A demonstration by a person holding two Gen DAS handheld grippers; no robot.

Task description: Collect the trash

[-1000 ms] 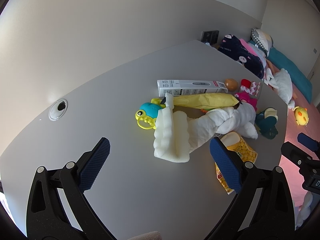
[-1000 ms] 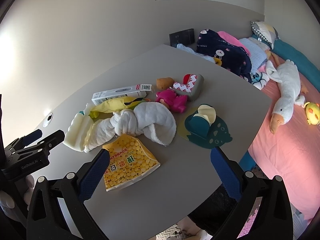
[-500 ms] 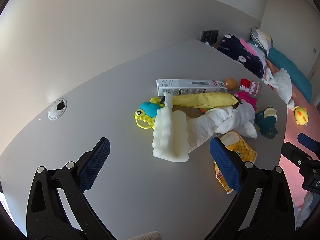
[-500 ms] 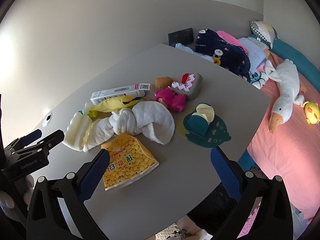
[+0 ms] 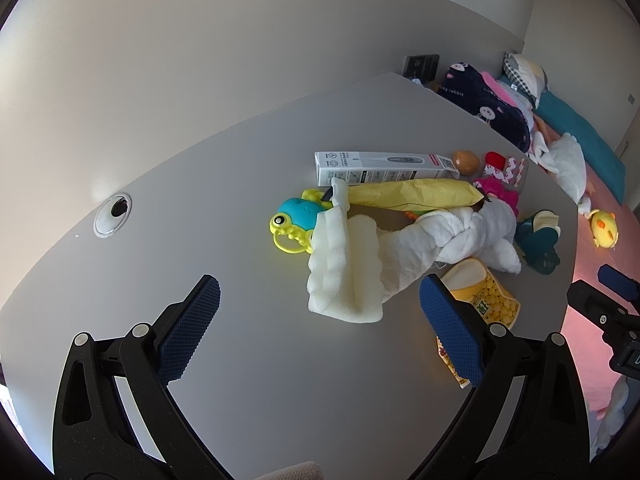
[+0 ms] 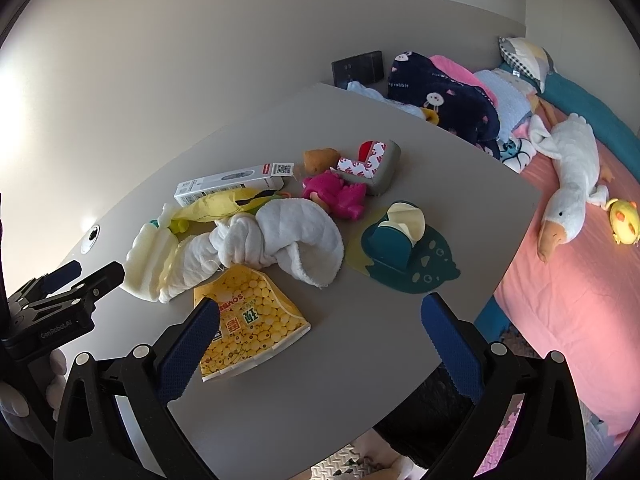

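Note:
A heap of litter and toys lies on a grey table (image 5: pixel 200 200). In it are a yellow snack bag (image 6: pixel 248 320) (image 5: pixel 484 304), a white foam sheet (image 5: pixel 348 268) (image 6: pixel 148 256), a white carton (image 5: pixel 384 166) (image 6: pixel 236 180), a yellow paper wrapper (image 5: pixel 420 196) and a knotted white towel (image 6: pixel 280 236). My left gripper (image 5: pixel 316 328) hangs open above the table, just short of the foam sheet. My right gripper (image 6: pixel 320 344) is open too, its left finger over the snack bag's near edge. Neither holds anything.
Toys sit among the litter: a teal-and-yellow rattle (image 5: pixel 292 220), a pink doll (image 6: pixel 340 196), a dark teal tape holder (image 6: pixel 400 248), a grey corner guard (image 6: pixel 376 168). A bed with a pink sheet (image 6: pixel 560 288), a plush goose (image 6: pixel 568 192) and folded clothes borders the table's right side. A cable hole (image 5: pixel 113 208) lies far left.
Both grippers have crept slightly closer to the heap; the right one now overlaps the snack bag's near edge. Nothing on the table has moved.

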